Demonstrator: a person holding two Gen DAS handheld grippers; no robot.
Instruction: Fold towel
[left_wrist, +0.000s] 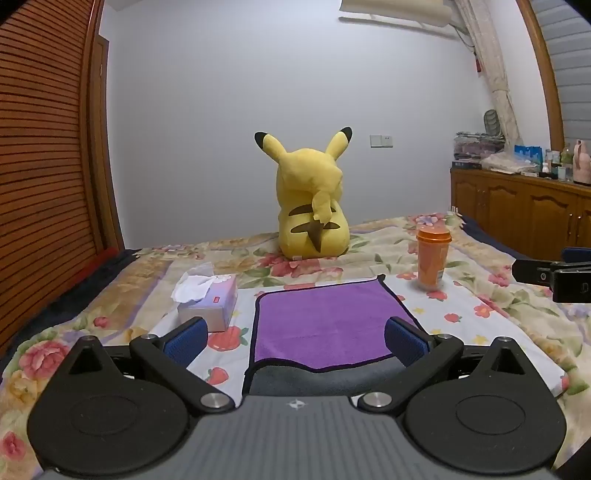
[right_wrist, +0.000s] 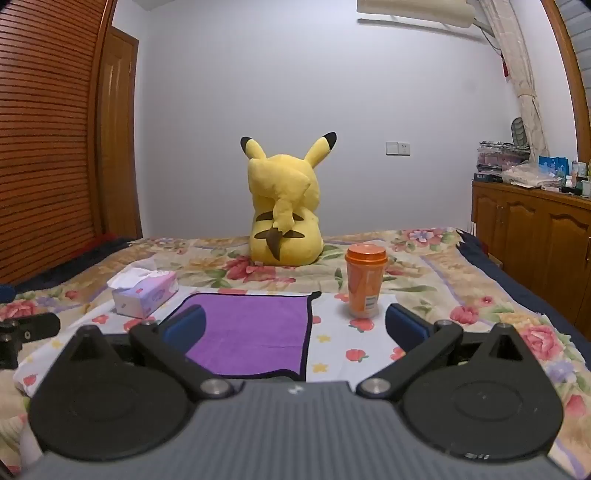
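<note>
The purple towel (left_wrist: 325, 321) lies flat on the bed (left_wrist: 369, 243), directly ahead of the left hand-held gripper (left_wrist: 295, 338), which is nearer. The right hand-held gripper (right_wrist: 295, 328) has it ahead-left. Both are spread and empty; the near edge seems turned over

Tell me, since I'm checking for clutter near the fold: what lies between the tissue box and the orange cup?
The purple towel lies flat between the tissue box and the orange cup, touching neither, on the strawberry-print cloth; the right wrist view shows it best.

Pale wall (right_wrist: 295, 92), slatted wooden wardrobe (right_wrist: 44, 129) left, wooden cabinet (right_wrist: 532, 229) right, floral-covered bed (right_wrist: 424, 258).
</note>
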